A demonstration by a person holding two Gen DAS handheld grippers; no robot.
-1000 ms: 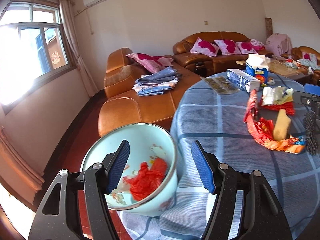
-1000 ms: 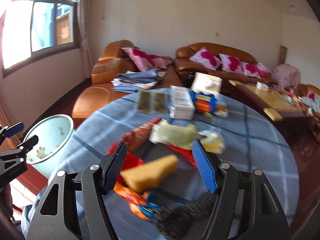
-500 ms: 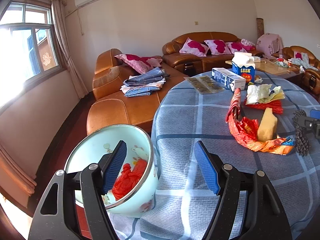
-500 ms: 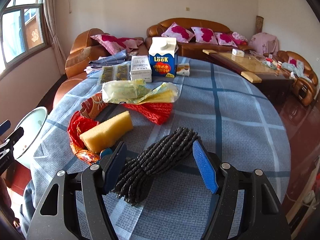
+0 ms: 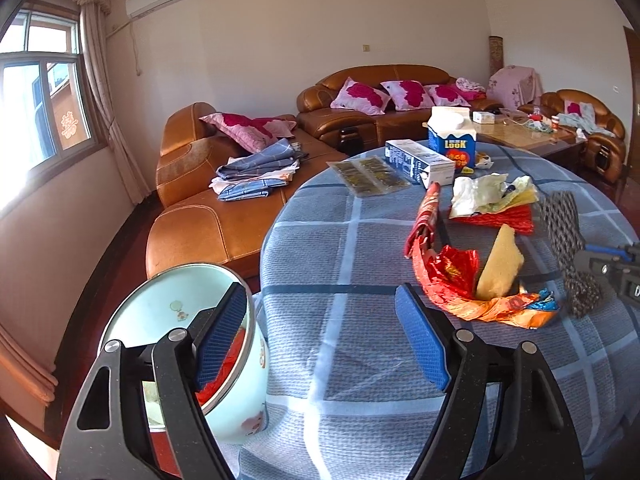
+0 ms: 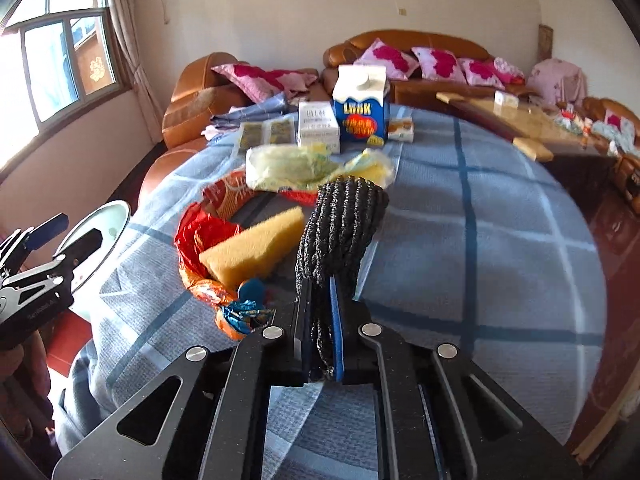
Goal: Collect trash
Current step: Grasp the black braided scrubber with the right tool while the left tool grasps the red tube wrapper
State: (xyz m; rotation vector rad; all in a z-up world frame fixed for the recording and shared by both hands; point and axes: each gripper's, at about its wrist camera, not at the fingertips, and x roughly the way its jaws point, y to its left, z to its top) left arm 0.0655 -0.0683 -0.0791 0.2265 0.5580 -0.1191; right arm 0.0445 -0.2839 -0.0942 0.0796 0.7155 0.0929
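My right gripper [image 6: 318, 284] is closing, and its pads press on the near end of a dark knitted bundle [image 6: 344, 224], which rears up off the tablecloth. To its left, a yellow sponge wedge [image 6: 256, 248] lies on a crumpled red wrapper [image 6: 200, 236]. My left gripper [image 5: 318, 296] hovers over the table's left edge with its jaws opening and nothing held between them. Under its left finger stands a pale blue basin [image 5: 168, 280] with red trash [image 5: 228, 364] inside. In the left wrist view the bundle [image 5: 564, 232] and the right gripper [image 5: 612, 268] sit at the far right.
A yellowish plastic bag [image 6: 288, 168] lies on red netting [image 5: 508, 216] behind the sponge. A blue milk carton [image 6: 362, 108], a white box [image 6: 318, 126] and flat packets stand at the table's far side. The round table [image 5: 360, 360] wears a blue checked cloth. Brown sofas stand beyond.
The right gripper came down over the dark bundle and closed on it, lifting its end. The left gripper swung towards the table, so the basin slid left, and its jaws spread wider.
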